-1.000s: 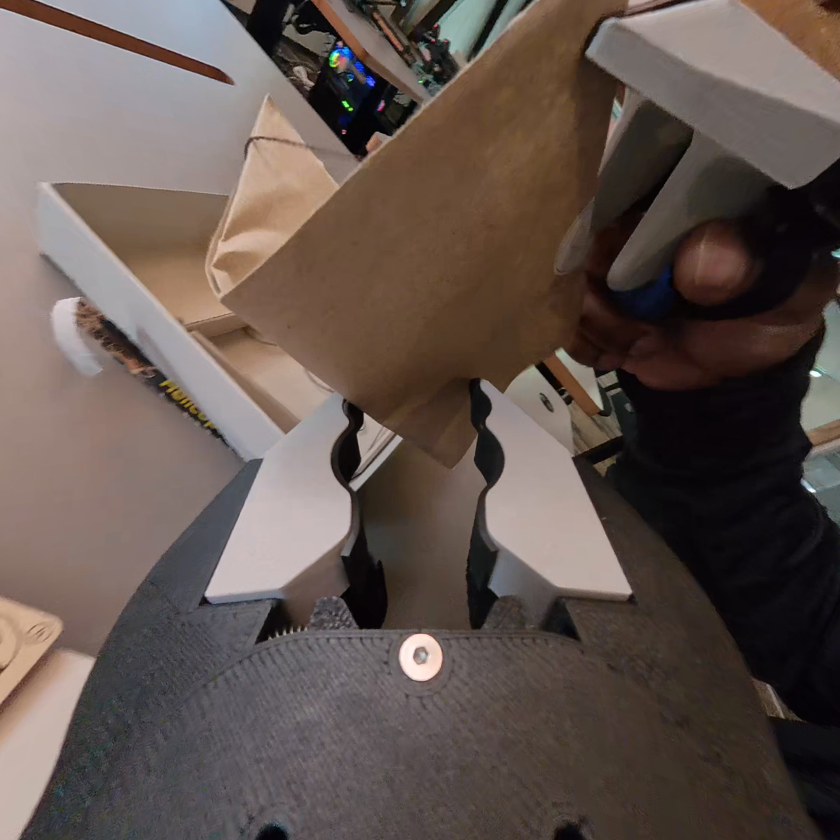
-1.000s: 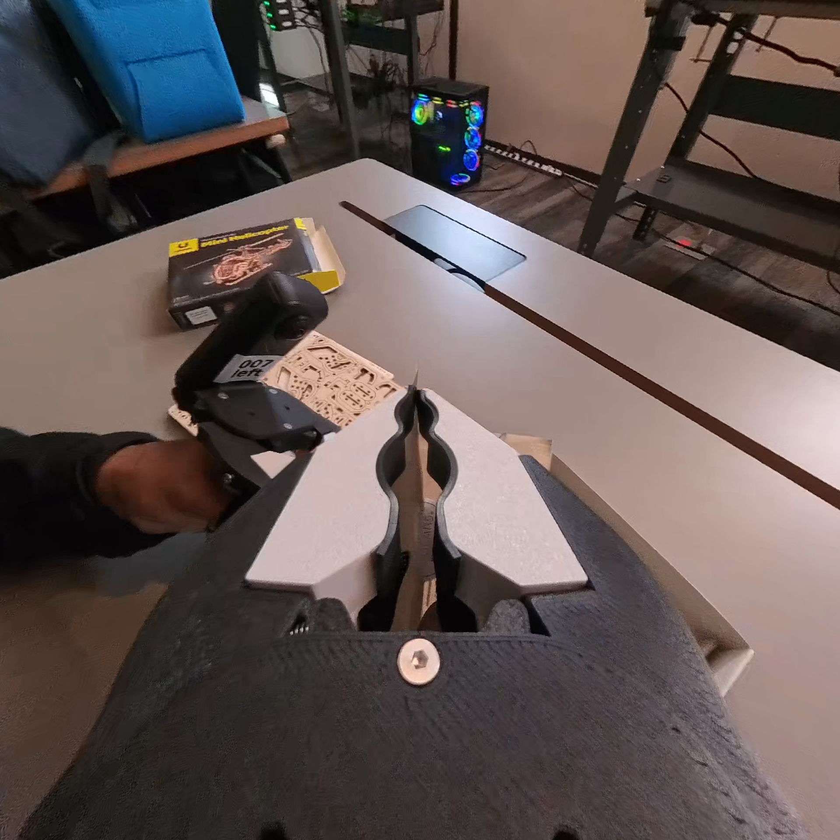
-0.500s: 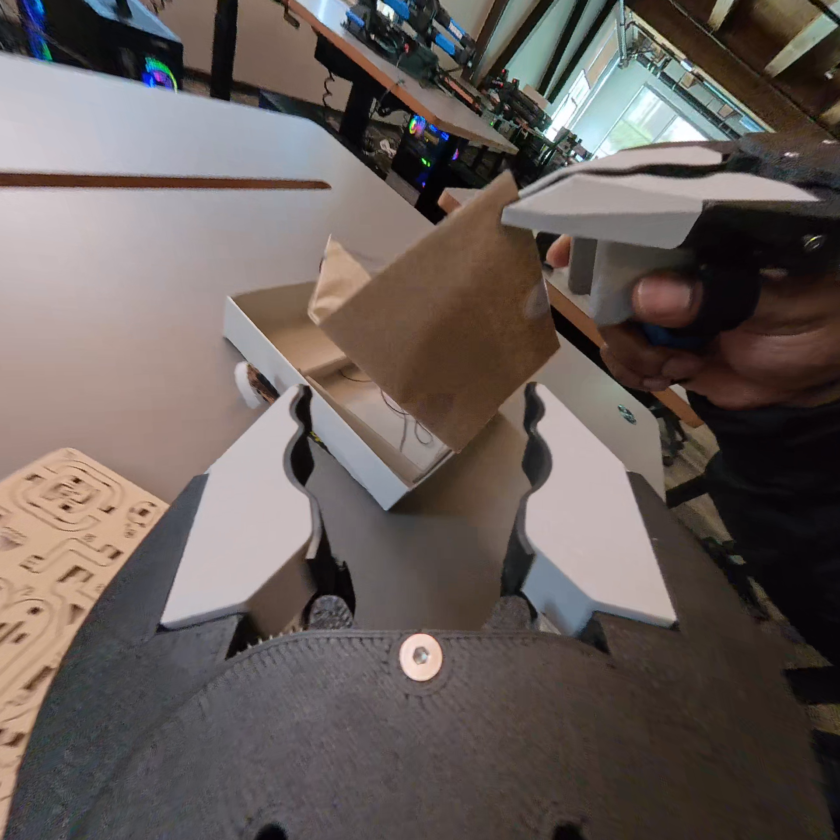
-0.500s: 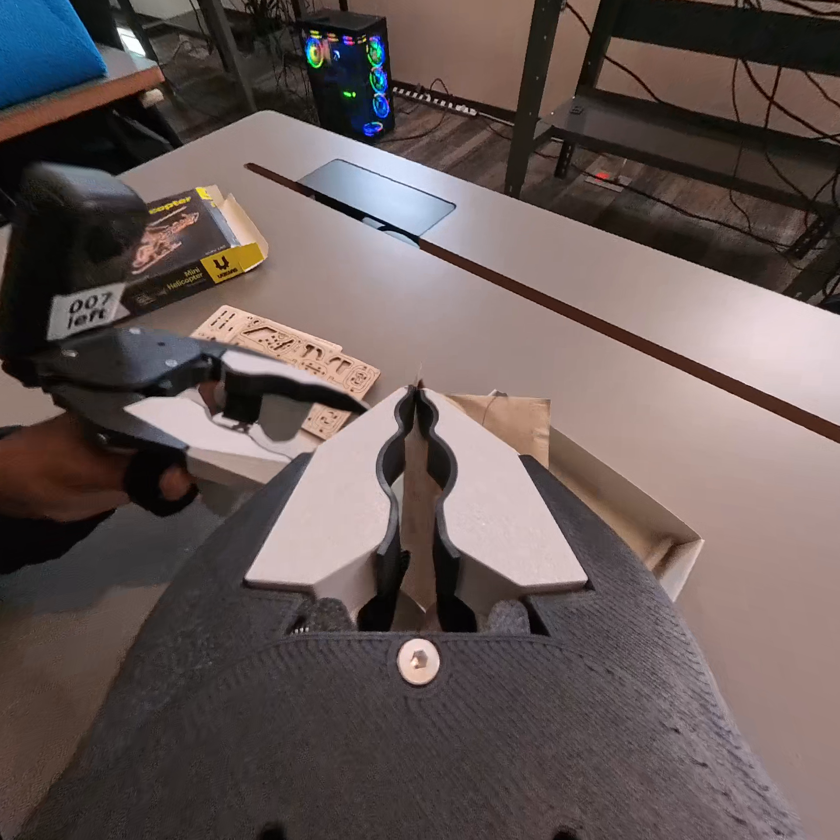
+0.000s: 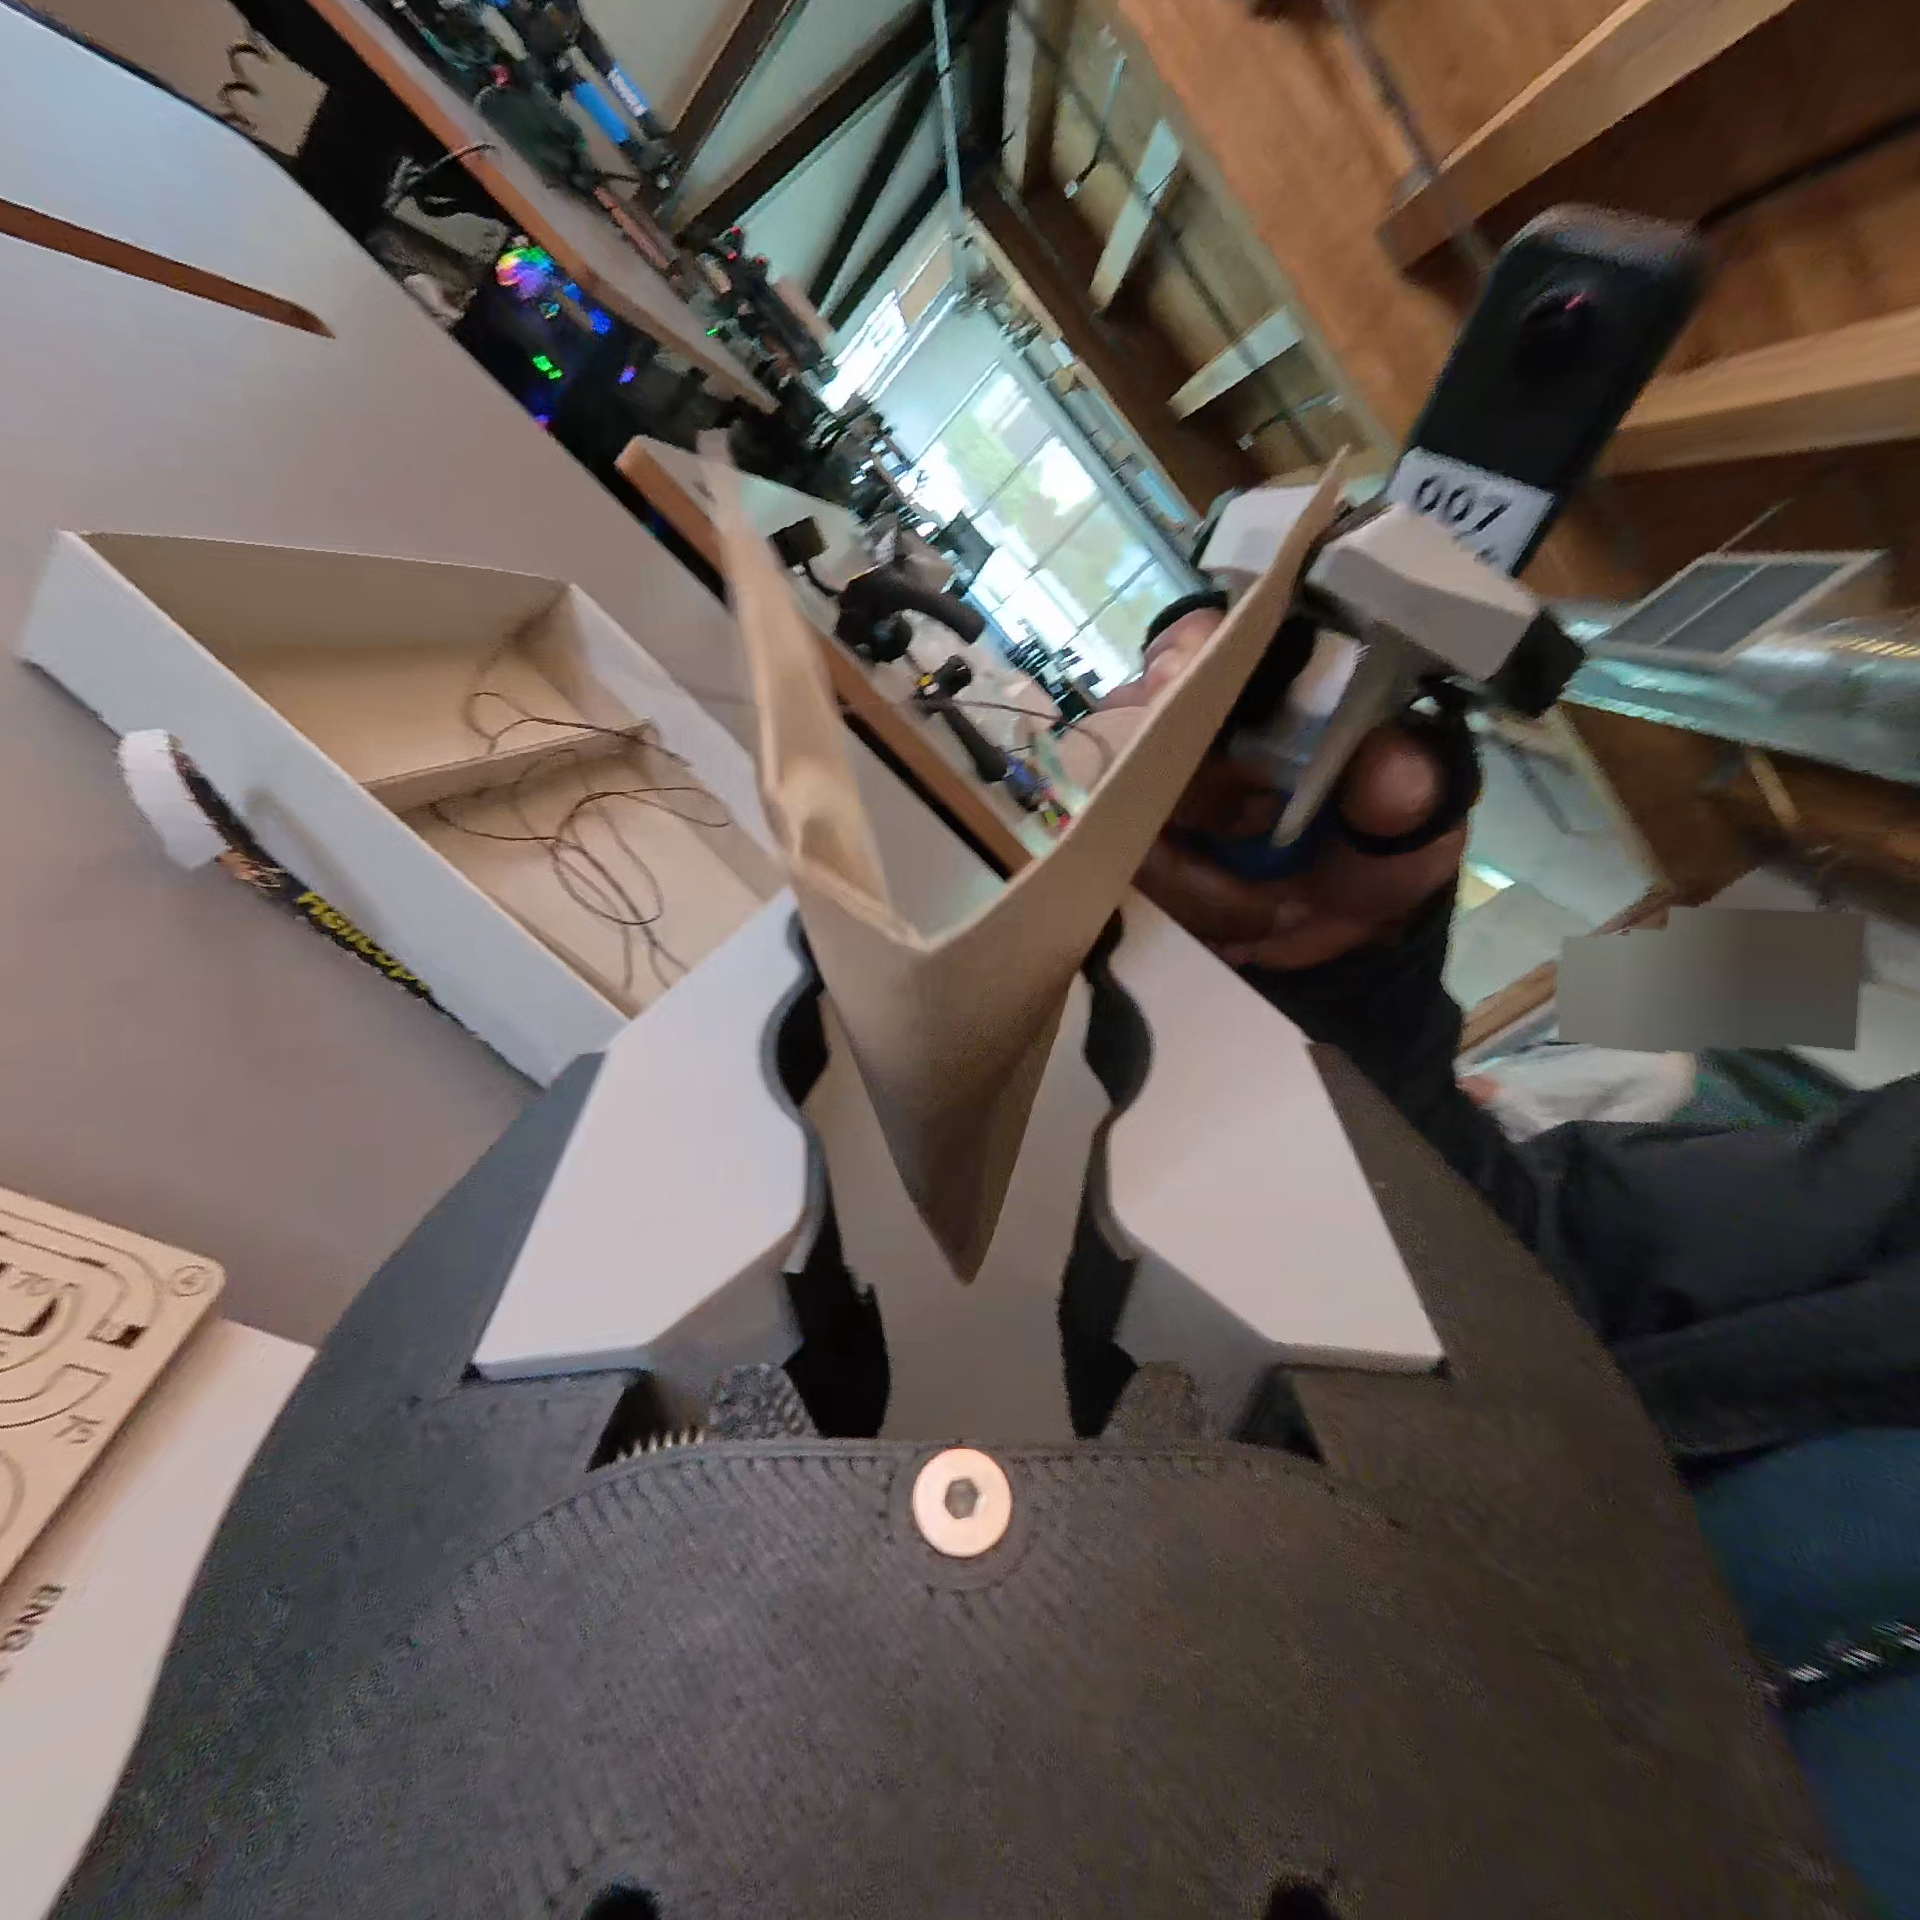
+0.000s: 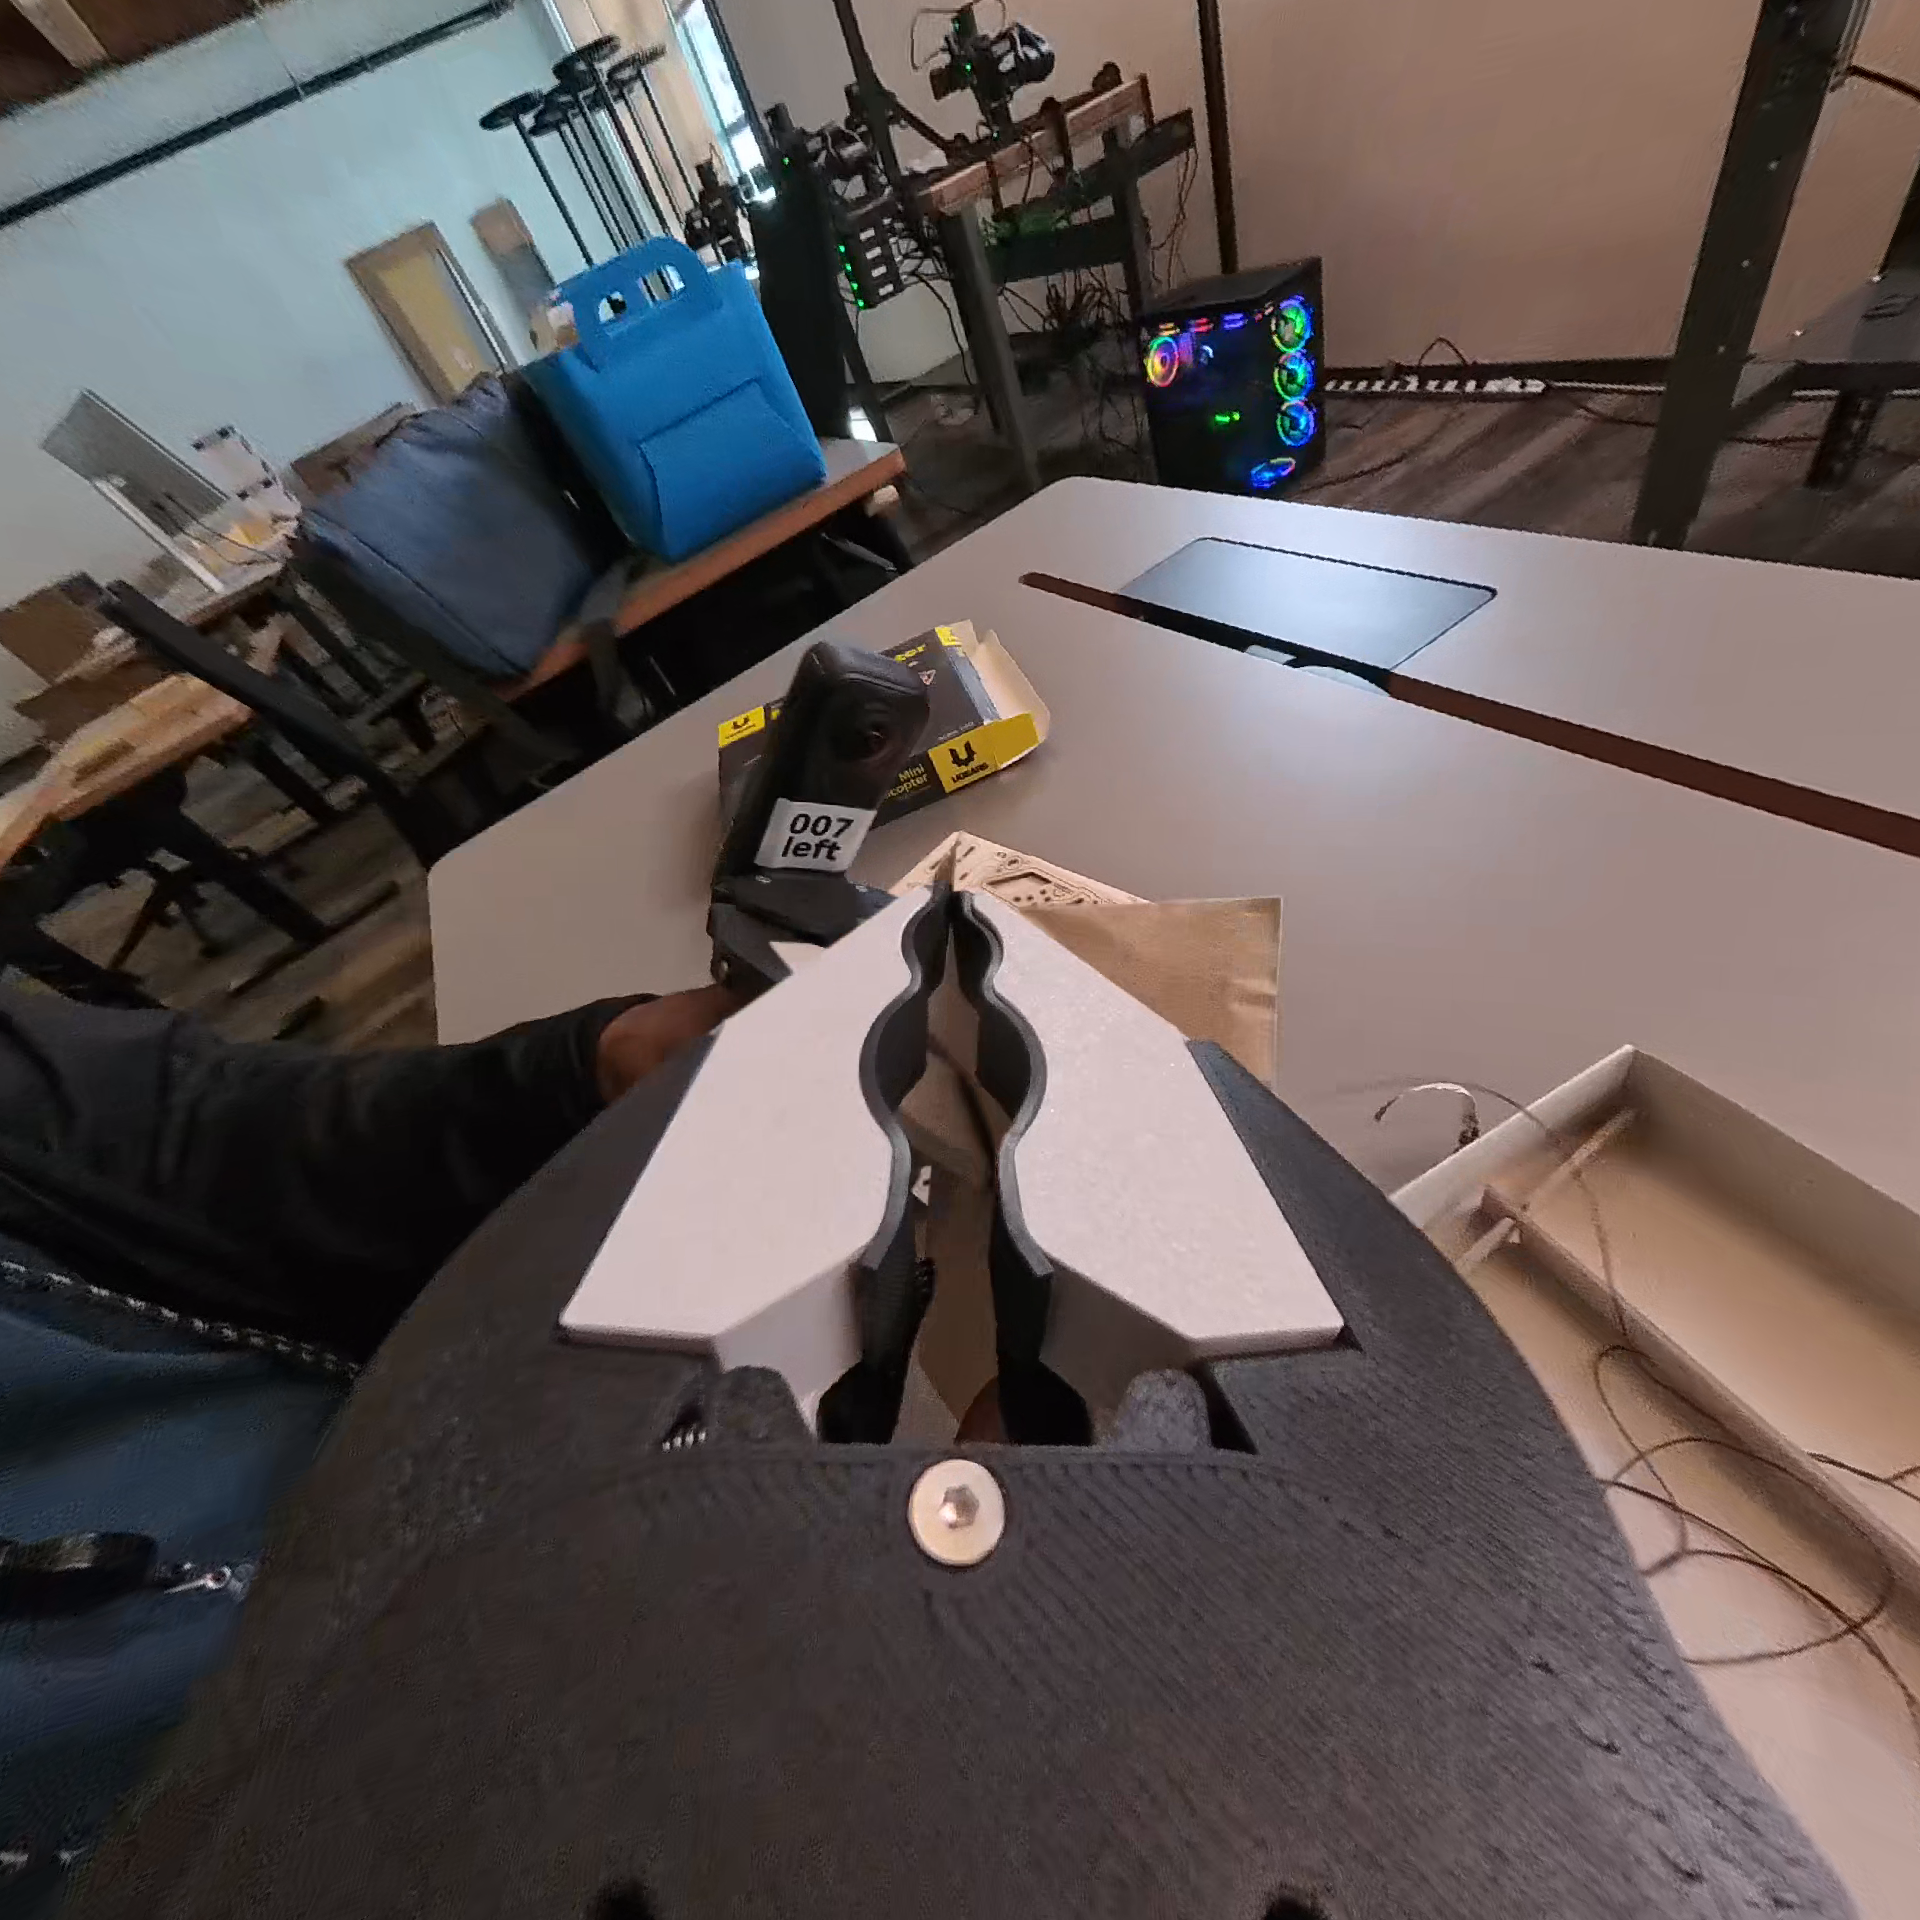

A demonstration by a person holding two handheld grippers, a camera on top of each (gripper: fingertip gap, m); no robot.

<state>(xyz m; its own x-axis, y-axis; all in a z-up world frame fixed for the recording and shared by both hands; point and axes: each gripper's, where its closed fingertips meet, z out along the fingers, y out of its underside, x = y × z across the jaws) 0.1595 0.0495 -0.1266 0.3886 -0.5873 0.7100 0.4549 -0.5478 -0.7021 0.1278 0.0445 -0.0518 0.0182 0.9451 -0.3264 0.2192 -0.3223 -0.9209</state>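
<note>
My right gripper [image 6: 951,902] is shut on a brown paper bag [image 6: 1174,966] and holds it in the air above the table. In the left wrist view the bag [image 5: 997,914] hangs from the right gripper [image 5: 1314,551] at the upper right, and its lower corner dips between my left fingers. My left gripper [image 5: 951,935] is open, with its jaws on either side of the bag's corner and not clamped on it. The left gripper's black body [image 6: 774,914] shows just left of my right fingers.
A white divided box tray [image 5: 312,665] lies on the grey table with loose dark thread [image 5: 582,831] in it; it also shows in the right wrist view [image 6: 1662,1195]. A wooden puzzle sheet [image 5: 73,1382] lies near the left. A black and yellow carton [image 6: 966,727] sits farther off.
The right gripper has lifted the bag clear of the tray. The left gripper opened wide, then came in under the bag, so the bag's corner now hangs between its fingers.
</note>
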